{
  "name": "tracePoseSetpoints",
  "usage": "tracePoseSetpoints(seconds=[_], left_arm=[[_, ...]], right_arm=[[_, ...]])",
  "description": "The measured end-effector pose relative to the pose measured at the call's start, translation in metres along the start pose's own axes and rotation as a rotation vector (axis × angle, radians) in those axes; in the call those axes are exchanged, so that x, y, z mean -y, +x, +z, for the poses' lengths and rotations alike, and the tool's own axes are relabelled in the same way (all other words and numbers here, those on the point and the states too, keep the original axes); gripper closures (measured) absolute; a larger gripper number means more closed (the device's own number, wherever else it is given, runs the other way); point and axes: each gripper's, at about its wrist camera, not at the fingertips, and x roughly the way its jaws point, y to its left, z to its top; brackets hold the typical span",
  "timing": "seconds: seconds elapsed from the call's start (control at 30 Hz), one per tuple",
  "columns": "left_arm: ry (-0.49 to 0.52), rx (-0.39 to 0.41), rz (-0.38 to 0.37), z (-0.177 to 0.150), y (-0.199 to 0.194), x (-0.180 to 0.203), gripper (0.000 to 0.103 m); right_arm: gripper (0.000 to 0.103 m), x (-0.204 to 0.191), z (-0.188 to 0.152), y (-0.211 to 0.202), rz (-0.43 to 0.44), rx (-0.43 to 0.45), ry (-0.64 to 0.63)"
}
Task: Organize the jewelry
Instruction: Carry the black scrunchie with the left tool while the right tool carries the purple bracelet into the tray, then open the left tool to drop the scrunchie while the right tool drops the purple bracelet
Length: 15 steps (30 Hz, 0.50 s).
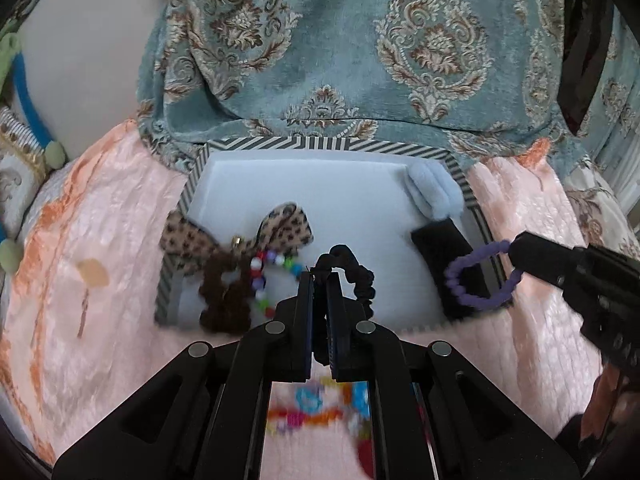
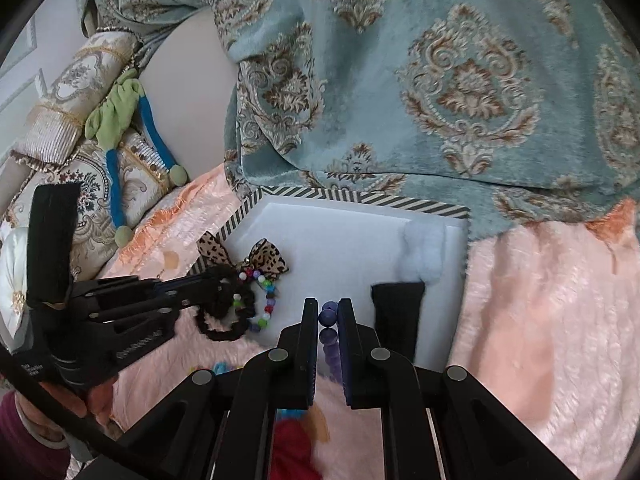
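A white tray (image 1: 320, 188) with a black-and-white striped rim sits on a pink plush blanket (image 1: 100, 280), its far edge against a teal damask-patterned fabric (image 1: 360, 40). A pale blue fluffy piece (image 1: 436, 192) lies in the tray's far right corner, with a flat black rectangular piece (image 1: 444, 256) just in front of it along the right side. At the tray's left edge a leopard-print bow (image 1: 240, 236) overlaps a brown fuzzy scrunchie (image 1: 224, 296) and a bracelet of round multicoloured beads (image 1: 264, 276). The left tongs (image 1: 319, 280) are closed on a black ruffled scrunchie (image 1: 356, 276), which loops out from the tips above the tray's near edge. The right tongs (image 2: 329, 312) are pinched on a purple beaded bracelet (image 2: 329, 316); in the left wrist view its ring (image 1: 476, 276) hangs from the tips over the black piece. Ornate cushions (image 2: 80, 184) and a blue and green soft cord (image 2: 116, 128) lie at the far left. A hand (image 2: 60, 404) in a maroon sleeve grips the left tongs' handle. A colourful blurred print (image 1: 320, 404) shows on the blanket below the left tongs.
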Motion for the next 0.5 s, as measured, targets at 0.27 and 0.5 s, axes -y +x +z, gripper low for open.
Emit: tracePoseSetpoints(seconds=[0.27, 0.5], left_arm=[[-0.060, -0.034, 0.028, 0.042, 0.068, -0.007, 0.098], [-0.097, -0.056, 0.072, 0.071, 0.116, -0.020, 0.098]], right_arm=[[0.094, 0.027, 0.040, 0.077, -0.015, -0.075, 0.005], [0.094, 0.071, 0.062, 0.130, -0.116, -0.102, 0.042]])
